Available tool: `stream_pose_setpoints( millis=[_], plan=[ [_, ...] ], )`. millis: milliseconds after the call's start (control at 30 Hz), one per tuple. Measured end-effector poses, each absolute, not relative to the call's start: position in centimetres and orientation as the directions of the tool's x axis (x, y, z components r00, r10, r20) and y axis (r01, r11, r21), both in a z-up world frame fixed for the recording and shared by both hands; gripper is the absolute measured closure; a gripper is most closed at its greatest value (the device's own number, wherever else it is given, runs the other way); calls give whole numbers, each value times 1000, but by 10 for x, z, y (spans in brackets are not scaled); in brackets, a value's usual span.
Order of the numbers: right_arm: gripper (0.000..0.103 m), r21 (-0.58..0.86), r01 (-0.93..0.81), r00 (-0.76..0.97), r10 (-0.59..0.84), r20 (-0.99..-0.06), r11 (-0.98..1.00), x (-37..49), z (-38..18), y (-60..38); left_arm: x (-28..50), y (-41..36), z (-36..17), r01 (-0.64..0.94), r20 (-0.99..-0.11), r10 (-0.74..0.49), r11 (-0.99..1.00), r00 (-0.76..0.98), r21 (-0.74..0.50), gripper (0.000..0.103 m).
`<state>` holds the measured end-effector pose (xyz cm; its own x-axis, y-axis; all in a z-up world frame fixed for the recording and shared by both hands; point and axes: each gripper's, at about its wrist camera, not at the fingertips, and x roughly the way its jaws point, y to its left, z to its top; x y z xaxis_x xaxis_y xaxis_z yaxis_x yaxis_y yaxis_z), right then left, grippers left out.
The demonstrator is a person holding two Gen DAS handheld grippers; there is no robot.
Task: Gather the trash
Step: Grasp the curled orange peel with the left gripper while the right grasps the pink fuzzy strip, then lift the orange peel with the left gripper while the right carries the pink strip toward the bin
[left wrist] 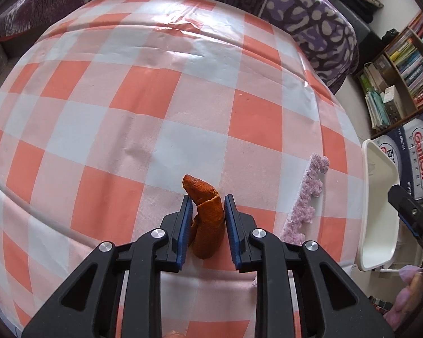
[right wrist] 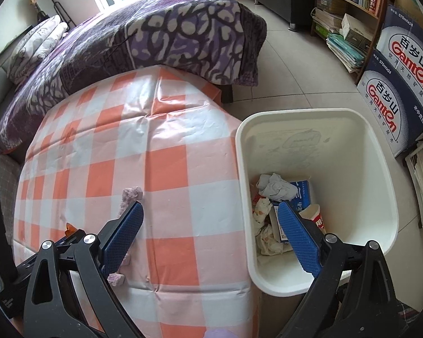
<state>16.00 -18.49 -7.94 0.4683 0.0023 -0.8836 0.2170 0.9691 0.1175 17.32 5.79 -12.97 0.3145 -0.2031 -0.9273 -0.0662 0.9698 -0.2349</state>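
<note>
In the left wrist view a curled orange peel stands between the blue pads of my left gripper, above the orange-and-white checked tablecloth. The jaws sit close on both sides of the peel and appear to grip it. A strip of purple fuzzy trim lies on the cloth to the right; it also shows in the right wrist view. My right gripper is wide open and empty, over the table edge beside the white trash bin, which holds crumpled paper and a blue carton.
A bed with a purple patterned blanket lies behind the table. A bookshelf and stacked water cartons stand at the right on the tiled floor. The bin's rim shows at the table's right edge in the left wrist view.
</note>
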Motion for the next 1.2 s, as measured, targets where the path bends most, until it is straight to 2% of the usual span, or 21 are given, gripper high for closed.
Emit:
stream_pose_setpoints(
  millis=[100, 333, 400, 467, 567, 833, 933, 1000, 1067, 1200],
  plan=[
    [11, 122, 205, 441, 20, -897, 971, 163, -87, -169, 168, 68, -129, -68, -928, -194, 972, 318, -227, 62],
    [11, 121, 228, 411, 17, -911, 966, 170, -101, -148, 160, 64, -132, -33, -930, -163, 982, 329, -184, 60],
    [11, 119, 228, 403, 18, -915, 966, 171, -104, -144, 159, 61, -134, -13, -932, -137, 989, 334, -150, 62],
    [11, 119, 229, 391, 20, -920, 966, 171, -108, -140, 157, 59, -134, -5, -933, -89, 995, 350, -97, 71],
    [11, 117, 223, 374, 26, -927, 968, 172, -114, -131, 154, 71, -131, -47, -926, -68, 995, 372, -92, 76],
    [13, 44, 154, 341, -12, -940, 987, 171, -135, -91, 142, 127, -93, -238, -857, 75, 970, 509, -56, 78],
    [27, -25, 126, 369, -70, -927, 992, 169, -139, -76, 135, 139, -74, -271, -821, 107, 961, 561, -59, 78],
    [56, -49, 82, 410, -78, -909, 995, 165, -136, -65, 132, 144, -63, -290, -799, 123, 955, 588, -66, 78],
    [79, -14, 41, 420, -29, -907, 999, 165, -133, -60, 129, 147, -53, -301, -777, 140, 951, 613, -67, 78],
    [79, 43, 8, 490, 33, -871, 999, 164, -115, -58, 122, 149, -37, -319, -734, 175, 946, 656, -59, 78]
  ],
)
